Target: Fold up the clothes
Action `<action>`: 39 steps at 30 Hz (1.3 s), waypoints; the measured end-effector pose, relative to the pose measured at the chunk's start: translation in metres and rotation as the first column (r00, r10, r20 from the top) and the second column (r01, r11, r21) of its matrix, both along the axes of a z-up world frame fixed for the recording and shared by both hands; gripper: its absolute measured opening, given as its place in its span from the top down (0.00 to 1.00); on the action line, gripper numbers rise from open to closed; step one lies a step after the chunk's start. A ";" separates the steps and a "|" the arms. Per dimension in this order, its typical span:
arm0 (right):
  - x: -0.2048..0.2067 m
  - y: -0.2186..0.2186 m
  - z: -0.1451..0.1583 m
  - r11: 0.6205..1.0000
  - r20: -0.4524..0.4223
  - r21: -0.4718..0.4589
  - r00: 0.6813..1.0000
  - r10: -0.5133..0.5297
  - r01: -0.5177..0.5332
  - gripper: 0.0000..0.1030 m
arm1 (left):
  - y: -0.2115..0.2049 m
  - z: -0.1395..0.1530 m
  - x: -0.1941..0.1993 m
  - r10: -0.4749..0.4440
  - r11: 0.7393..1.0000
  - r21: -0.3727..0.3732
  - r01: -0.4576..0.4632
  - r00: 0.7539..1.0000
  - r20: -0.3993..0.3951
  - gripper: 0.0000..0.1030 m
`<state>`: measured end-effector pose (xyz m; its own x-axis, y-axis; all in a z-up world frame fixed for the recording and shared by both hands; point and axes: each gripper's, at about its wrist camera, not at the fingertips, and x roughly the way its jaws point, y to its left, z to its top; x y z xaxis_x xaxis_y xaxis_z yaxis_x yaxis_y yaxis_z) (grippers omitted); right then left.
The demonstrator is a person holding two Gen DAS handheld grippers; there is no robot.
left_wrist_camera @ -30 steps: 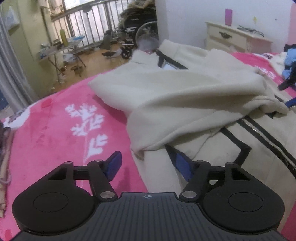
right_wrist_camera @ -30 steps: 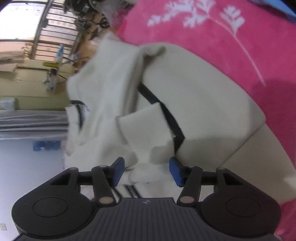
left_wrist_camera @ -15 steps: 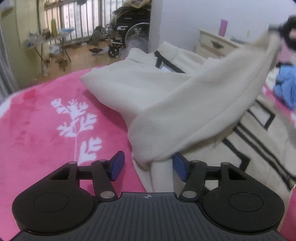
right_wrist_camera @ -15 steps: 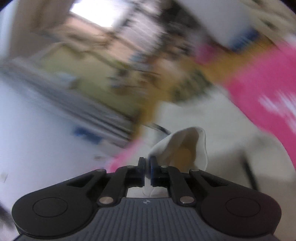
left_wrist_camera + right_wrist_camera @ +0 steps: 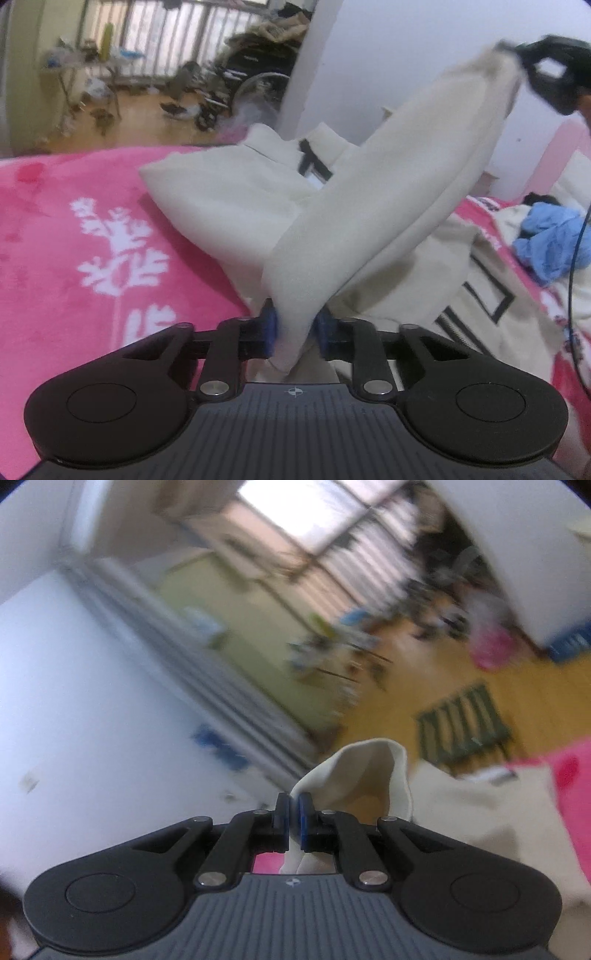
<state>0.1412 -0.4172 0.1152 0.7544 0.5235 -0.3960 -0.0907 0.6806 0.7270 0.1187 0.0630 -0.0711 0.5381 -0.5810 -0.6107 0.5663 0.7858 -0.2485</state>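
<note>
A cream jacket with black trim (image 5: 236, 206) lies on a pink bed blanket (image 5: 74, 236). Its sleeve (image 5: 399, 192) is stretched up in the air between my two grippers. My left gripper (image 5: 294, 328) is shut on the sleeve's lower end, near the blanket. My right gripper (image 5: 294, 821) is shut on the sleeve's cuff (image 5: 365, 775) and holds it high; it also shows in the left wrist view (image 5: 546, 74) at the top right. The right wrist view is blurred and tilted.
A blue garment (image 5: 550, 240) lies on the bed at the right. Beyond the bed are a wooden floor, a wheelchair (image 5: 251, 85), a cluttered small table (image 5: 77, 70) and a white wall (image 5: 388, 55).
My left gripper has closed on the sleeve's lower end. My right gripper, shut on the cuff, has lifted it high, pulling the sleeve taut off the jacket.
</note>
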 end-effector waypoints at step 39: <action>-0.008 0.057 -0.102 0.926 -0.131 -0.345 0.985 0.110 -0.149 0.84 | -0.040 -0.017 -0.057 -0.074 0.895 0.444 -0.036 0.971 0.228 0.73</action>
<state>0.1329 -0.3598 0.0137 0.6323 0.4256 -0.6474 -0.1307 0.8822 0.4523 0.0615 0.0227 -0.0880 0.6884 -0.2911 -0.6644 0.5800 0.7709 0.2632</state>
